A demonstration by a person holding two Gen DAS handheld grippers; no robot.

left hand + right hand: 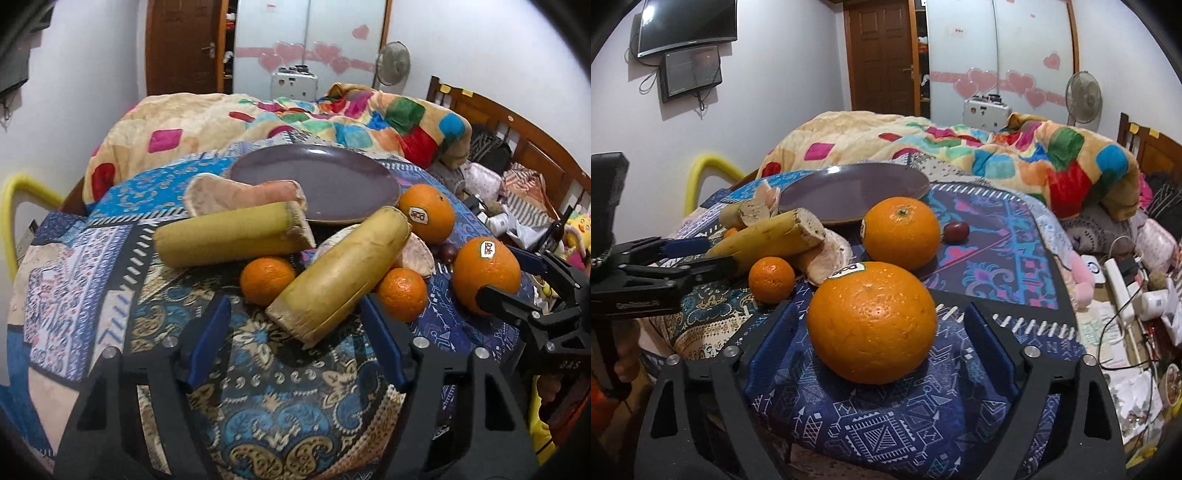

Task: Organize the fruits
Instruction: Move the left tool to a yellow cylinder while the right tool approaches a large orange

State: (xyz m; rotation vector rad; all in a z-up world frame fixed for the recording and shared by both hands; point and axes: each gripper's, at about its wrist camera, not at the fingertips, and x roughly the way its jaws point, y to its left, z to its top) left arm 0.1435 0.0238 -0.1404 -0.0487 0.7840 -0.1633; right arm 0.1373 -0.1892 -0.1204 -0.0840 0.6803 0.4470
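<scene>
A purple plate (pixel 332 184) lies empty at the far side of the patterned table; it also shows in the right wrist view (pixel 849 192). Two yellow banana pieces (pixel 340 280) (pixel 225 234) lie before it with peel scraps. Two small tangerines (pixel 266 280) (pixel 402 293) flank the near piece. Two big stickered oranges (pixel 426 212) (pixel 485 275) sit to the right. My left gripper (pixel 295 332) is open, just short of the near banana piece. My right gripper (pixel 877 343) is open, its fingers either side of the nearest orange (pixel 871 321), not touching it.
A second orange (pixel 901 230) and a small dark red fruit (pixel 956 232) lie beyond. A bed with a colourful blanket (pixel 295 118) borders the table's far edge. Clutter and cables (pixel 1126 288) lie to the right below the table. A yellow chair back (pixel 18 192) stands left.
</scene>
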